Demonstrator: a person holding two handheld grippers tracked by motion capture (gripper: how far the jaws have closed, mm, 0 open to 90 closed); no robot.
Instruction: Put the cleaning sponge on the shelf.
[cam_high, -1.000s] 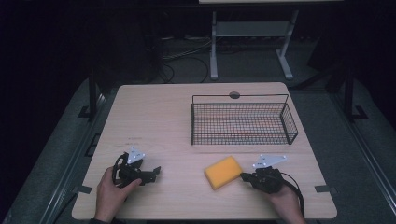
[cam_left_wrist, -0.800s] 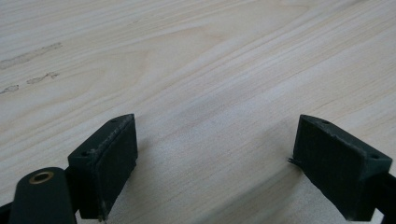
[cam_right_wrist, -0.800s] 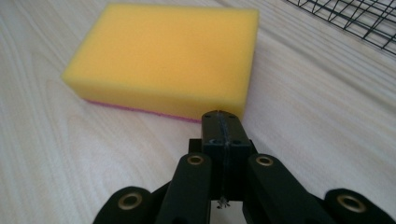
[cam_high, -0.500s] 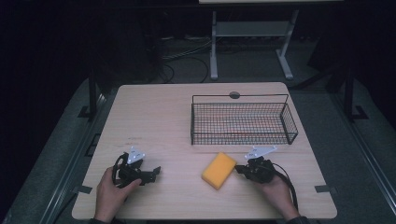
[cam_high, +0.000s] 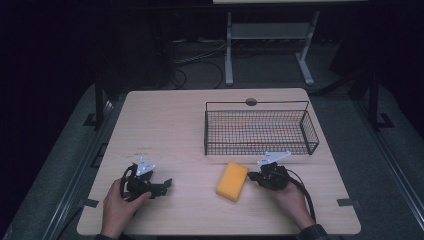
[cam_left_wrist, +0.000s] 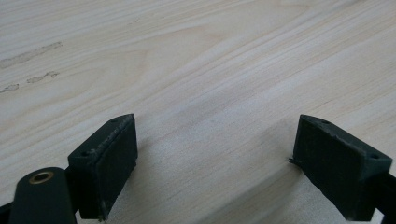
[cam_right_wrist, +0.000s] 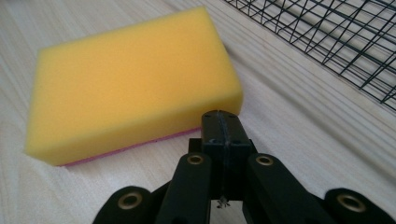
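A yellow sponge with a pink underside lies flat on the wooden table, just in front of the wire basket. My right gripper rests on the table at the sponge's right side, jaws pressed together with nothing between them. In the right gripper view the shut tips sit against the long edge of the sponge. My left gripper lies near the table's front left, held by a hand. Its jaws stand wide apart over bare wood in the left gripper view.
The black wire basket stands at the right rear of the table, its mesh close beside the right gripper. A round hole sits in the table's far edge. A white stand and cables lie on the floor behind.
The right gripper has moved away from the front edge toward the basket, and the sponge has turned from a diagonal lie to a more upright one, shifting slightly left.
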